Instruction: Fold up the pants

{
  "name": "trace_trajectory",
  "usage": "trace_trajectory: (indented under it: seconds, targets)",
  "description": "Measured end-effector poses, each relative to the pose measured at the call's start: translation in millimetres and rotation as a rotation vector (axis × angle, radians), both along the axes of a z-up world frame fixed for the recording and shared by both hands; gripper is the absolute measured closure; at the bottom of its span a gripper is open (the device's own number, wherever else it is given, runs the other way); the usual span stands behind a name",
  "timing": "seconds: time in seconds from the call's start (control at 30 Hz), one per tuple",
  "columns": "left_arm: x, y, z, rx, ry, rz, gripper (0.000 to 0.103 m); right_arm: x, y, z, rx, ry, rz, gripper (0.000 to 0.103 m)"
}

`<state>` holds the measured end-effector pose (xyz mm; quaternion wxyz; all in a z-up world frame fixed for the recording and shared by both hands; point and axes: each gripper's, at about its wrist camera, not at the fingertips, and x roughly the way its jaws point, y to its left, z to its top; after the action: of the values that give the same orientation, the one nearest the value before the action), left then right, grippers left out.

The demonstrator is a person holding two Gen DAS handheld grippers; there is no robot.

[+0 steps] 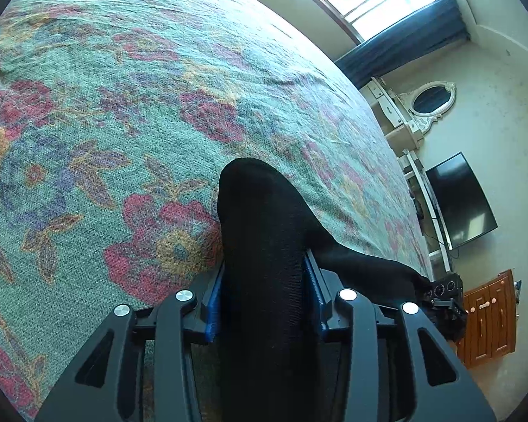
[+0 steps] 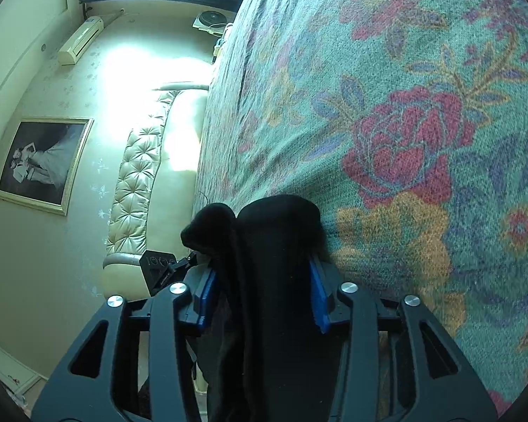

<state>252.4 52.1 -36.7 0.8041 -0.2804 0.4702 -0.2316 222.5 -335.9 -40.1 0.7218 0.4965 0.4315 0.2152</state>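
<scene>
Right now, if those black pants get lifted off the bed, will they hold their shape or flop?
Probably flop: the black pants bulge in a soft fold between the left gripper pads. They likely drape and sag, since a loose lump hangs beside the right gripper.

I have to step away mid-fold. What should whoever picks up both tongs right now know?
Left tongs: a bunch of the black pants sits between the blue pads; whether they still pinch it is unclear.
Right tongs: same, black fabric fills the gap.
Both bunches hang at the edge of the floral bedspread.
Done: pants brought to the bed.
Left: spread flat, fold, smooth.
</scene>
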Motion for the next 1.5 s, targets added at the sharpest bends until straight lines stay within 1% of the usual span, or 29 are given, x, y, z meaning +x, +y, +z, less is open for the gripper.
trace_trajectory:
  seconds: [0.03,0.07,0.1,0.13,0.17,0.2,0.3,0.37,0.43,0.47,0.5,0.6,0.67,0.7,0.73,0.77,0.8,0.83,0.87,0.9,0.93,0.97,1.0,1.07,1.17,1.33,1.5]
  targets:
    - [-5,3,3,-0.014,-0.001,0.007,0.058,-7,-2,4,0.006,-0.013,-0.008,0.036]
    - [-10,6,6,-0.023,-0.007,0.015,0.056,-17,-4,8,0.006,-0.024,-0.019,0.032]
    - [-17,10,10,-0.022,-0.013,0.018,0.055,-27,-6,10,-0.001,-0.025,-0.029,0.030]
    - [-27,13,12,-0.022,-0.020,0.019,0.051,-39,-8,11,-0.008,-0.027,-0.035,0.029]
    - [-38,17,14,-0.028,-0.027,0.017,0.047,-51,-8,12,-0.020,-0.025,-0.041,0.029]
    - [-51,21,15,-0.032,-0.023,0.016,0.045,-63,-9,11,-0.036,-0.019,-0.047,0.029]
    - [-89,30,9,-0.044,0.023,0.035,0.042,-92,-3,10,-0.032,-0.024,-0.049,0.029]
    - [-112,36,2,-0.074,0.054,0.065,0.037,-103,6,8,-0.029,-0.021,-0.029,0.028]
    - [-131,39,-2,-0.117,0.075,0.090,0.037,-109,16,7,-0.042,-0.027,-0.015,0.028]
    - [-139,39,-2,-0.127,0.081,0.099,0.037,-110,21,8,-0.069,-0.028,-0.012,0.028]
    - [-146,38,-1,-0.132,0.081,0.102,0.037,-111,25,9,-0.097,-0.031,-0.012,0.028]
    - [-159,29,-3,-0.152,0.091,0.086,0.037,-112,33,11,-0.135,-0.023,-0.017,0.027]
    - [-162,24,-4,-0.142,0.081,0.089,0.037,-113,37,12,-0.148,-0.014,-0.010,0.027]
    - [-162,22,-4,-0.143,0.079,0.094,0.036,-112,41,13,-0.165,-0.008,-0.009,0.032]
    - [-161,19,-3,-0.150,0.082,0.102,0.035,-113,44,13,-0.191,0.005,-0.012,0.041]
    - [-160,17,-3,-0.166,0.090,0.107,0.035,-113,45,13,-0.206,0.016,-0.014,0.044]
    - [-159,13,-2,-0.183,0.097,0.103,0.035,-114,46,13,-0.211,0.020,-0.016,0.049]
    - [-160,9,-1,-0.174,0.097,0.107,0.034,-115,47,12,-0.212,0.020,-0.019,0.055]
    - [-160,6,1,-0.152,0.085,0.114,0.034,-114,45,11,-0.206,0.023,-0.025,0.057]
    - [-158,4,2,-0.137,0.079,0.114,0.034,-117,44,10,-0.197,0.023,-0.033,0.062]
    - [-157,3,1,-0.135,0.078,0.121,0.034,-118,44,9,-0.189,0.023,-0.041,0.065]
    - [-158,4,-2,-0.137,0.082,0.134,0.039,-120,45,10,-0.188,0.020,-0.048,0.066]
    - [-156,4,-4,-0.130,0.090,0.143,0.042,-123,46,12,-0.189,0.015,-0.053,0.068]
    - [-155,4,-6,-0.102,0.089,0.134,0.050,-128,48,15,-0.183,0.002,-0.066,0.070]
    - [-152,2,-1,-0.045,0.064,0.099,0.055,-139,50,17,-0.165,-0.007,-0.082,0.071]
    - [-149,3,3,-0.004,0.042,0.077,0.058,-150,49,10,-0.106,0.004,-0.110,0.072]
    - [-149,7,6,0.014,0.036,0.070,0.062,-154,44,15,-0.103,-0.003,-0.107,0.072]
